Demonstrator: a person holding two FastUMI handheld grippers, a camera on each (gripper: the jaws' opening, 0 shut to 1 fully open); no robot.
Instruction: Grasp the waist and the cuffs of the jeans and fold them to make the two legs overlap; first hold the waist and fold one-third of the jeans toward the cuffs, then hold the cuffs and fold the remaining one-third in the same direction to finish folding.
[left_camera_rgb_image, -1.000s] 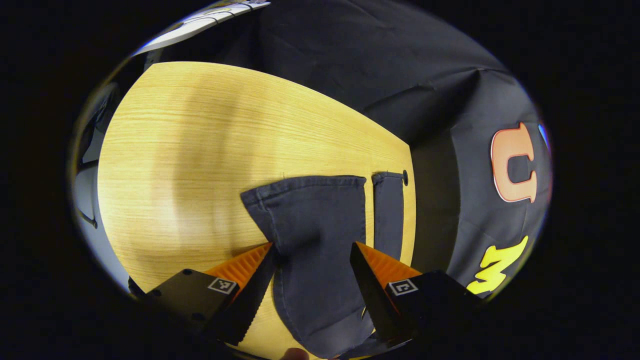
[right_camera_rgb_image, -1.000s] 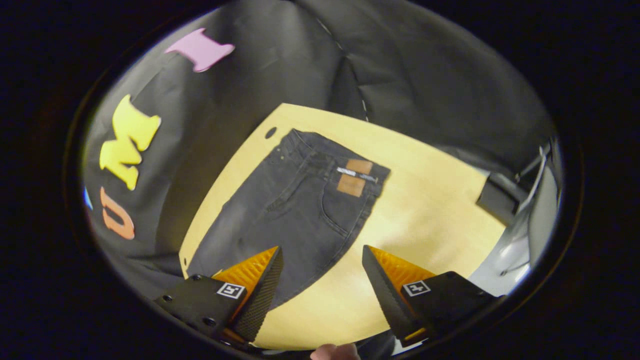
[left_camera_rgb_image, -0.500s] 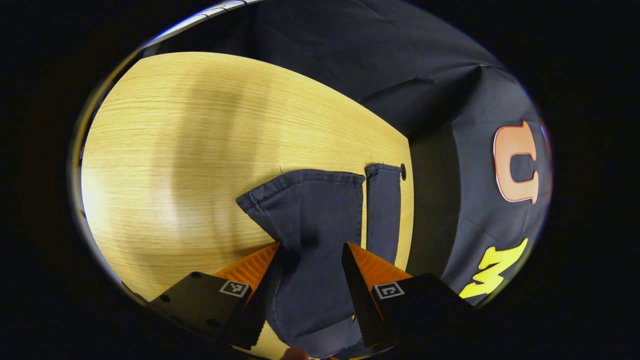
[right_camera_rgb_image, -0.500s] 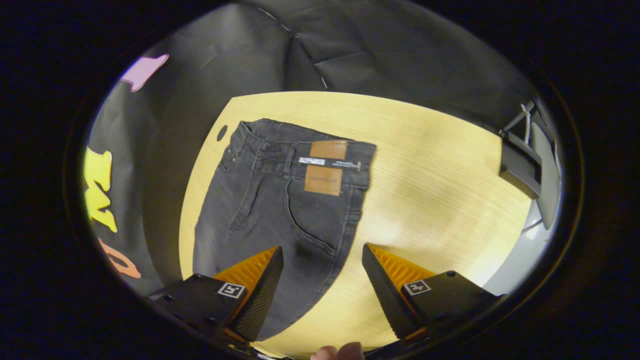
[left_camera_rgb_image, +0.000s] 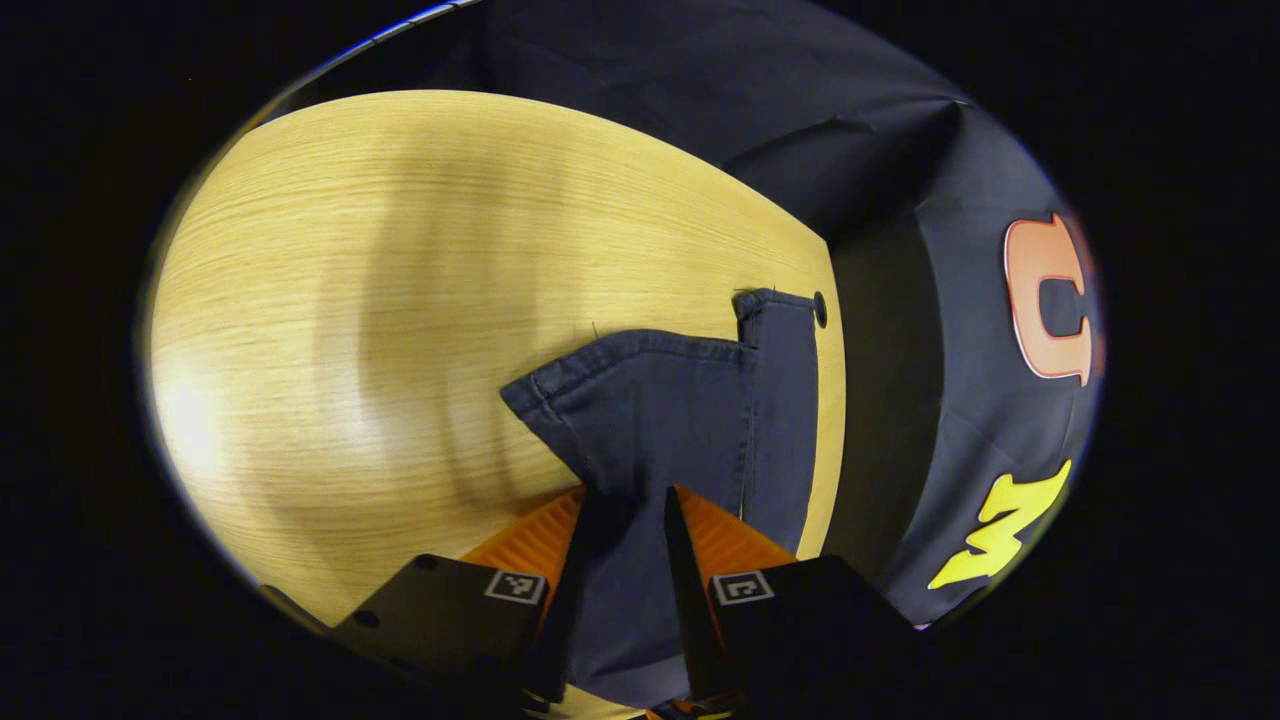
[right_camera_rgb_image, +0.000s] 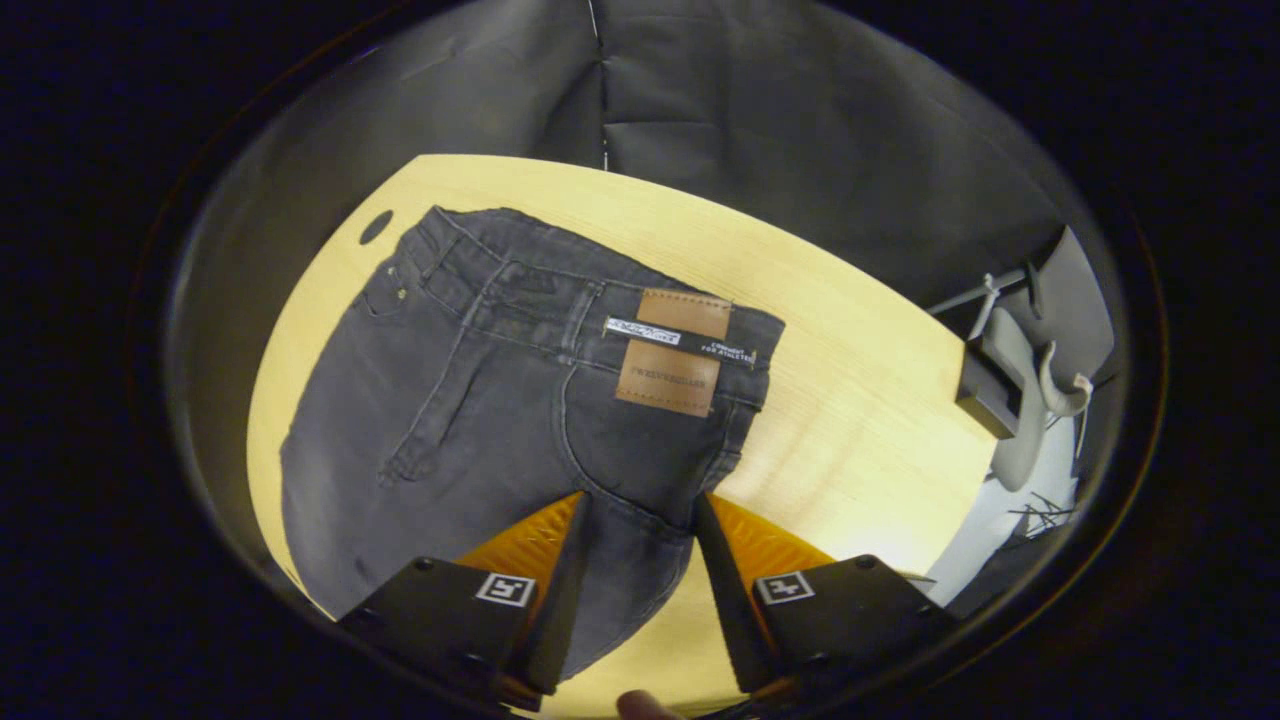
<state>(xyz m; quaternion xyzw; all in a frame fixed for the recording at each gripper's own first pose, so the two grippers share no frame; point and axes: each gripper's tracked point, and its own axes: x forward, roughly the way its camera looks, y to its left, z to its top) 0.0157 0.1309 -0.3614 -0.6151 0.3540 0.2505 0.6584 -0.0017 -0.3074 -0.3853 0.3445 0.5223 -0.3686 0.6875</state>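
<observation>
While the left gripper has its fingers drawn in close on a bunched fold of dark denim just behind the near cuff, pinching the leg, the right gripper stands with its fingers narrowed either side of the seat edge below the waist; whether both pads truly press there I cannot tell. Outward from the left gripper, the pinched leg runs forward to its hem, the far leg lying flat just beside it along the edge of the wooden table. Outward from the right gripper, the jeans spread flat, the waistband with its leather patch lying ahead. So the long axis runs between the two grippers: left nearer the cuffs, right nearer the waist. I judge the near leg must swing sideways over the far one.
</observation>
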